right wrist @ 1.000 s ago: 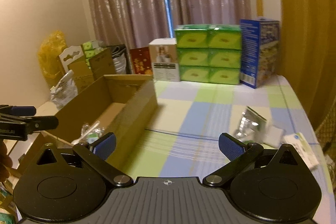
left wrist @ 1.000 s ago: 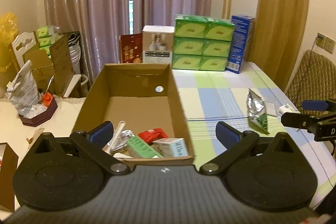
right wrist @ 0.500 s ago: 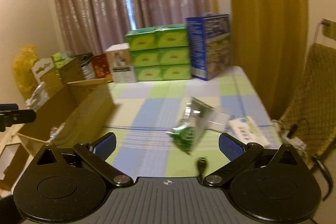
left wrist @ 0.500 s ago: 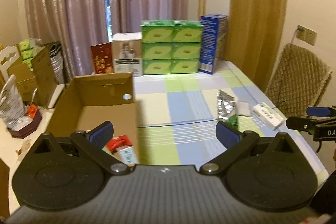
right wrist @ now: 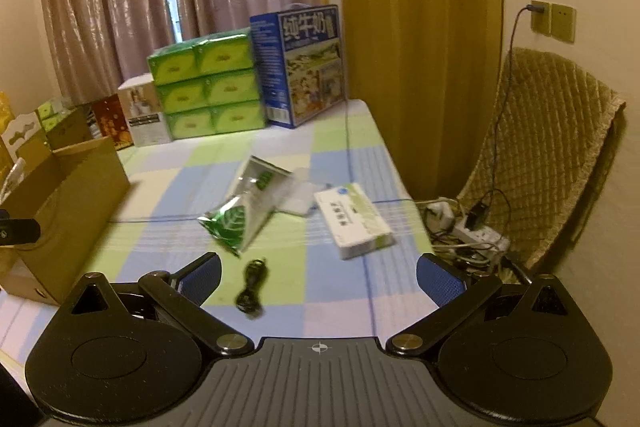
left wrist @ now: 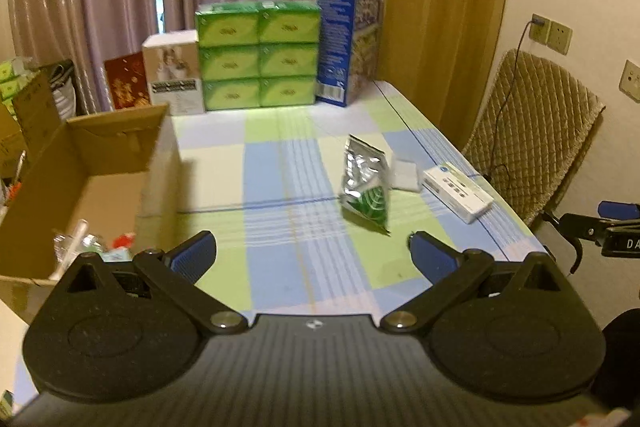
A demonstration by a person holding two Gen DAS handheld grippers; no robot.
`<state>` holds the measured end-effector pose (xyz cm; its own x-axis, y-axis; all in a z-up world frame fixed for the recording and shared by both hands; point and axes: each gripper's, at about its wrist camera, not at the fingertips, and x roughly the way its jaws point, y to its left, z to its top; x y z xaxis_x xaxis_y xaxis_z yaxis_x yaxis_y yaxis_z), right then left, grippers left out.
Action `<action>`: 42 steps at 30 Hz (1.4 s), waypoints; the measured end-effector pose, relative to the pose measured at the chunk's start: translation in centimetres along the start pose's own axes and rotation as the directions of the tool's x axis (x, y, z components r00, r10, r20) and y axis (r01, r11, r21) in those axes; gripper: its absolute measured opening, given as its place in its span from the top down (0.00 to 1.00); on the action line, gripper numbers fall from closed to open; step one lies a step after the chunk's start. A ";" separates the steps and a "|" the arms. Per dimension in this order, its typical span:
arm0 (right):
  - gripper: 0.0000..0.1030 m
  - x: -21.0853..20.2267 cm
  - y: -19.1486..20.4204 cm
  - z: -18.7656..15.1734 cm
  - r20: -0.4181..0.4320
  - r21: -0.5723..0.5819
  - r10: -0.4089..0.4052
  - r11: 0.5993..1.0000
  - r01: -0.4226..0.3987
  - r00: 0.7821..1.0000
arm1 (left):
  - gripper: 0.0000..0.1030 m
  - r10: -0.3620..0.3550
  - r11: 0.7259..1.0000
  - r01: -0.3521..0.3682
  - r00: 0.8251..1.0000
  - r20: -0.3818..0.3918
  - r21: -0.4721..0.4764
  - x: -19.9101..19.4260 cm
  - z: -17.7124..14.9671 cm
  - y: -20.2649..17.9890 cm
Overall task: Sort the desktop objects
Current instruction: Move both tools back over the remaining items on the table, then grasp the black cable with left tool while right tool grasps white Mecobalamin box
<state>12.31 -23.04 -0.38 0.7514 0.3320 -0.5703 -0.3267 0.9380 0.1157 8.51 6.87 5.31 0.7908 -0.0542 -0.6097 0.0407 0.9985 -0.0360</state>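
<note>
The right gripper [right wrist: 318,277] is wide open and holds nothing. A small black cord [right wrist: 252,293] lies coiled on the cloth just past its left finger. Farther out lies a shiny silver bag [right wrist: 244,213] with green leaves on it. Right of the bag lie a flat white pad [right wrist: 300,201] and a long white box [right wrist: 354,221].

The left gripper [left wrist: 312,259] is wide open too, with nothing in it. The bag [left wrist: 366,187] lies past its right finger. On the left stands an open brown carton [left wrist: 96,167] with small things inside. The cloth [left wrist: 280,163] has green, blue and white squares.
</note>
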 end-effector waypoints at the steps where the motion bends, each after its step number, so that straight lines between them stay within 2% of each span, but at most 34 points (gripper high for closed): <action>1: 0.02 0.1 -0.3 0.0 -0.001 0.001 -0.002 1.000 0.002 1.000 | 0.01 -0.006 1.000 0.006 1.000 -0.006 0.001 0.4 -0.2 -0.6; 13: 0.02 4.2 -4.0 0.4 -0.030 -0.009 0.010 1.000 -0.010 0.999 | 0.01 -0.034 0.997 0.039 0.996 -0.079 0.061 6.5 -2.0 -6.7; 22: 0.02 9.2 -6.2 0.9 -0.009 0.029 0.007 1.000 -0.007 1.000 | 0.04 -0.053 0.993 0.063 0.993 -0.109 0.095 12.1 -4.1 -9.9; 27: 0.02 11.9 -6.7 0.3 0.004 0.027 -0.011 1.000 0.011 1.000 | 0.14 -0.059 0.991 0.074 0.989 -0.132 0.112 14.9 -4.7 -10.8; 32: 0.02 13.3 -7.3 0.4 0.011 0.049 -0.015 0.999 0.014 1.000 | 0.30 -0.092 0.989 0.107 0.986 -0.137 0.102 17.0 -5.2 -11.0; 37: 0.02 14.5 -7.0 0.7 0.009 0.011 -0.008 1.000 0.008 1.000 | 0.39 -0.118 0.987 0.134 0.981 -0.155 0.091 18.9 -5.7 -11.4; 42: 0.04 16.0 -6.4 1.0 0.009 -0.035 -0.008 0.999 0.009 1.000 | 0.54 -0.138 0.985 0.153 0.976 -0.168 0.081 20.6 -5.6 -11.8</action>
<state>26.99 -23.60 -9.43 0.7594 0.3250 -0.5636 -0.3398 0.9369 0.0824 20.89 -6.06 -11.22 0.6636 -0.1912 -0.7233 0.2107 0.9754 -0.0645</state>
